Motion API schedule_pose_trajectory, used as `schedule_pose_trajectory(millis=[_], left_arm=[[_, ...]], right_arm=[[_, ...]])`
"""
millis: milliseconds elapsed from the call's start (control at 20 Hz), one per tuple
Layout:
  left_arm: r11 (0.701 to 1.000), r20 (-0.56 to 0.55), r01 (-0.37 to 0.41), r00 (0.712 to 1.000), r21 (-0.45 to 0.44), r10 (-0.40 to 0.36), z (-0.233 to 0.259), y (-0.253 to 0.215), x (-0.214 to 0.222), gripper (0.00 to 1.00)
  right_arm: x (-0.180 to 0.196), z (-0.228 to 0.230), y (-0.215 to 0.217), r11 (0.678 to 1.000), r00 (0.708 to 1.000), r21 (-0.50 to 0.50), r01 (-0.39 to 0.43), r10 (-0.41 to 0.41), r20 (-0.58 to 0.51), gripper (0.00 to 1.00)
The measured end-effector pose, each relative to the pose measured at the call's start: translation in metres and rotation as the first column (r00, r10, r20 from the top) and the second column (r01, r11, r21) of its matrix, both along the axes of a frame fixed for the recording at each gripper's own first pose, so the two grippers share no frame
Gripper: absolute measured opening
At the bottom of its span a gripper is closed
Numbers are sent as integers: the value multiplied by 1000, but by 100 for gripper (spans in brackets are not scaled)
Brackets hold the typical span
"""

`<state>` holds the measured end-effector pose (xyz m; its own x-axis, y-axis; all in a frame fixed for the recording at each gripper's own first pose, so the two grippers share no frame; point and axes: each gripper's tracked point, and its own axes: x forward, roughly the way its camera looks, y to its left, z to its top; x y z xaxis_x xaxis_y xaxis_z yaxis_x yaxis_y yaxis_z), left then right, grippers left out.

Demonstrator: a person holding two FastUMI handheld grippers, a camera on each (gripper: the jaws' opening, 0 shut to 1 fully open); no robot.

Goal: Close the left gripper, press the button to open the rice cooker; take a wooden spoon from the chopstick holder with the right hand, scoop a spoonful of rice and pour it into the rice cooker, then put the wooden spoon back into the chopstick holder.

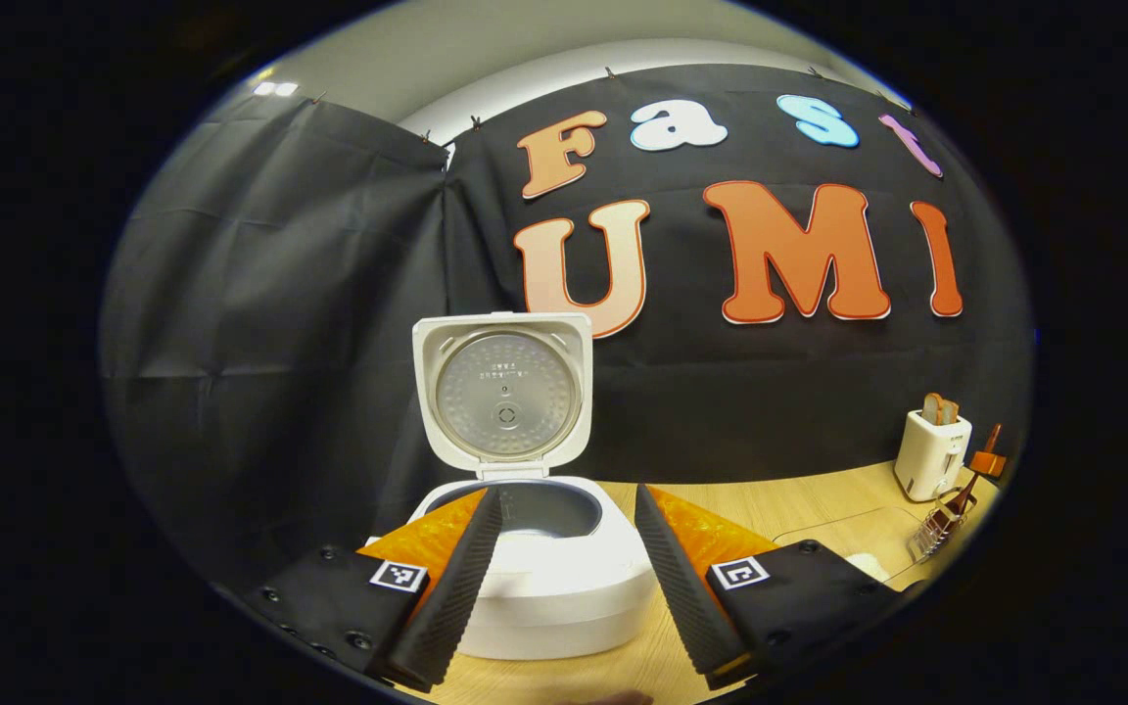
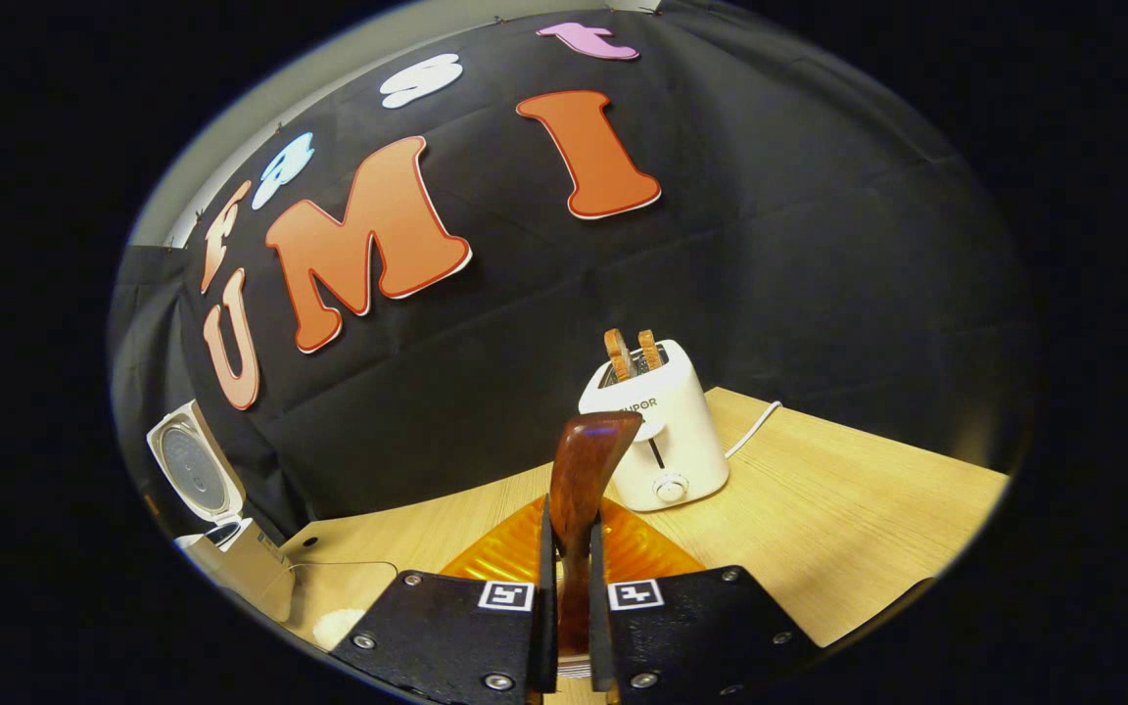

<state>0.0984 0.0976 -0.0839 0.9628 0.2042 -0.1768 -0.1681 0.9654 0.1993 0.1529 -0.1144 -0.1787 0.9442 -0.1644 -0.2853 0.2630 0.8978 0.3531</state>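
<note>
The white rice cooker (image 1: 564, 587) stands open in the left gripper view, its lid (image 1: 505, 392) upright and the dark inner pot (image 1: 544, 514) showing. My left gripper (image 1: 567, 494) is open, one finger on each side of the pot's mouth, touching nothing. In the right gripper view my right gripper (image 2: 569, 534) is shut on the handle of a dark wooden spoon (image 2: 588, 465), whose bowl points up above the table. The open rice cooker (image 2: 194, 470) sits at that view's far left. A clear container with white rice (image 2: 339, 617) lies between them.
A white toaster (image 2: 657, 431) with two bread slices stands just beyond the spoon, its cord trailing right. The toaster (image 1: 931, 455) and a wire chopstick holder (image 1: 938, 527) with a brown utensil stand at the far right of the wooden table (image 1: 770, 504).
</note>
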Motion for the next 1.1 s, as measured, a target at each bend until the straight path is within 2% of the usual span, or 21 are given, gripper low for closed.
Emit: schedule_pose_trajectory(millis=[100, 150, 200, 250, 300, 400, 450, 550, 600, 750, 850, 900, 950, 1000, 1050, 1100], left_arm=[[1000, 18, 18, 1000, 7, -18, 8, -7, 6, 90], [1000, 26, 18, 999, 9, -19, 11, -8, 10, 87], [1000, 28, 20, 999, 7, -20, 13, -9, 14, 90], [1000, 12, 13, 1000, -2, -13, 12, -9, 17, 87], [1000, 7, 18, 1000, -19, -18, 14, -10, 22, 90], [1000, 7, 3, 1000, -27, -3, 27, -6, 32, 90], [1000, 21, 2, 1000, -27, -2, 37, -5, 38, 90], [1000, 38, -5, 999, -21, 6, 53, 2, 51, 89], [1000, 40, -10, 999, -24, 11, 60, 6, 58, 86], [999, 31, -13, 999, -37, 14, 79, 15, 83, 86], [1000, 25, -21, 999, -13, 21, 90, 23, 99, 89], [999, 32, -33, 999, 10, 32, 96, 27, 107, 89], [999, 29, -40, 999, 28, 40, 99, 31, 116, 87], [998, 29, -44, 999, 35, 43, 102, 34, 125, 89], [999, 25, -42, 999, 29, 42, 105, 35, 136, 86], [998, 25, -51, 998, 24, 50, 109, 39, 145, 88]], right_arm=[[-1, 2, -12, 999, 1000, -51, 20, -21, -16, 20], [-4, 4, -16, 998, 999, -63, 26, -27, -20, 29], [-7, 8, -19, 997, 999, -66, 32, -33, -15, 33], [-10, 13, -24, 997, 999, -68, 40, -41, -10, 35], [-14, 18, -31, 996, 999, -78, 52, -53, -8, 35], [-20, 27, -28, 997, 1000, -80, 15, -15, -4, 37], [-24, 32, -28, 994, 1000, -112, -2, 2, -3, 40], [-34, 47, -39, 979, 1000, -204, -2, 5, 15, 53], [-36, 59, -47, 971, 999, -238, 9, -1, 34, 53], [-46, 94, -56, 951, 996, -305, 48, -23, 86, 64], [-55, 112, -63, 936, 994, -346, 68, -35, 100, 77], [-57, 123, -65, 927, 993, -369, 74, -34, 114, 75], [-59, 134, -67, 918, 991, -388, 84, -35, 130, 79], [-62, 145, -70, 909, 989, -406, 92, -36, 143, 80], [-65, 156, -70, 901, 986, -422, 103, -38, 160, 82], [-68, 168, -72, 892, 984, -437, 114, -39, 176, 83]])
